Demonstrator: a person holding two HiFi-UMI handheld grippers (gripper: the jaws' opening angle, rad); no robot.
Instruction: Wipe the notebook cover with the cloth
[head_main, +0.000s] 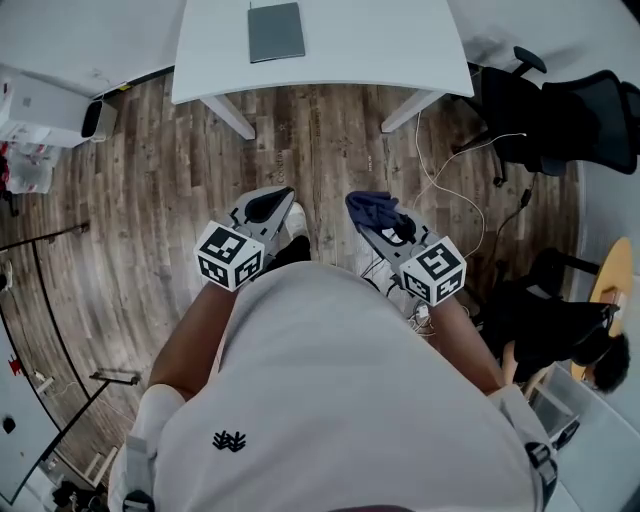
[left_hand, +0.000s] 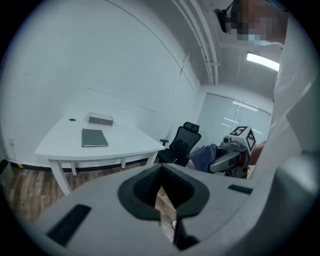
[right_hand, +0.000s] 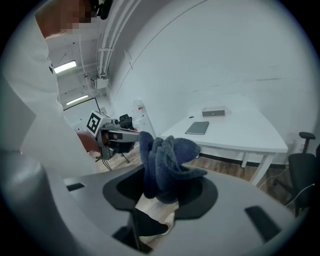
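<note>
Blue cloth (right_hand: 167, 160) in right tongs (right_hand: 161, 196)

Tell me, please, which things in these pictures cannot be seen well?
- Notebook: too small in every view to show dirt on its cover.
- Box behind it: too small in both gripper views to identify; beyond the head view's top edge.
- Cloth: lower end hidden between the right gripper's jaws.
</note>
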